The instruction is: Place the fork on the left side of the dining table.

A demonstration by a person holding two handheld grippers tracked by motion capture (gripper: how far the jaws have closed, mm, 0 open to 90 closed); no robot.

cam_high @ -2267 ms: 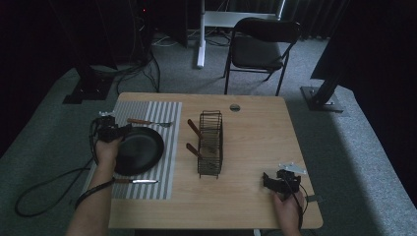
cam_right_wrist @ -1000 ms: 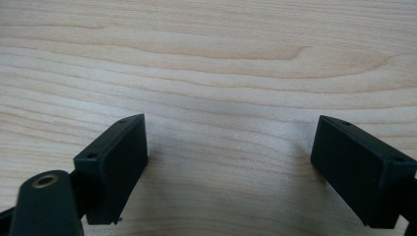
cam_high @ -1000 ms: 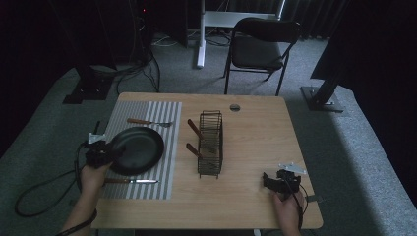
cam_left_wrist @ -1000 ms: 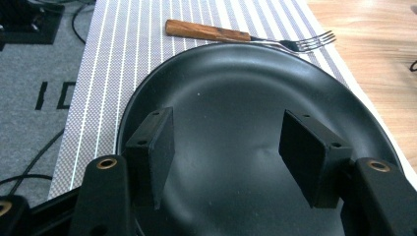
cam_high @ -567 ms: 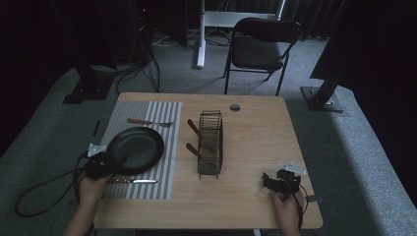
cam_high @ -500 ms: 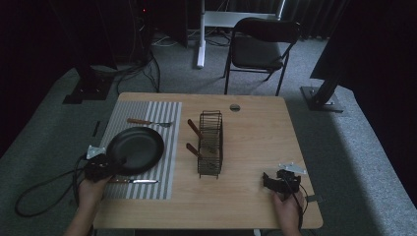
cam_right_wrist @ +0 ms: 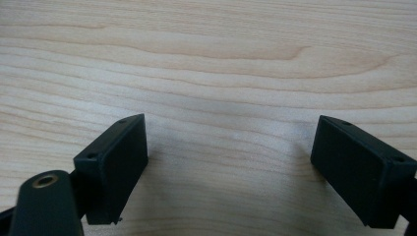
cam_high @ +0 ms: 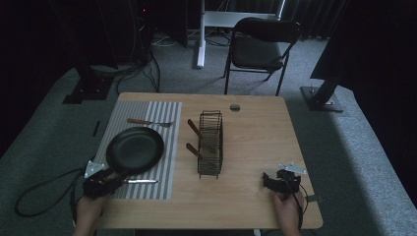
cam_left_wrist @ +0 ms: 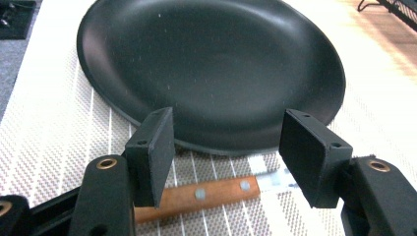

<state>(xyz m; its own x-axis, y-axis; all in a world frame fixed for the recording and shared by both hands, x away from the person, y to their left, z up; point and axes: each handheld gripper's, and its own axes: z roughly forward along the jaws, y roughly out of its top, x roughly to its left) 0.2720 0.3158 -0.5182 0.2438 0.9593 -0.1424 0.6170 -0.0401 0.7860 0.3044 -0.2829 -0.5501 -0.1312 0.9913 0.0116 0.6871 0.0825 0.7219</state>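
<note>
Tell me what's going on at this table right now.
A person holds tongs in each hand. The left tongs are open at the near edge of a black plate on a striped mat, above a wooden-handled knife. The right tongs are open over bare table, gripping nothing. A wire rack stands mid-table.

No readable text, labels, brands or numbers anywhere.
</note>
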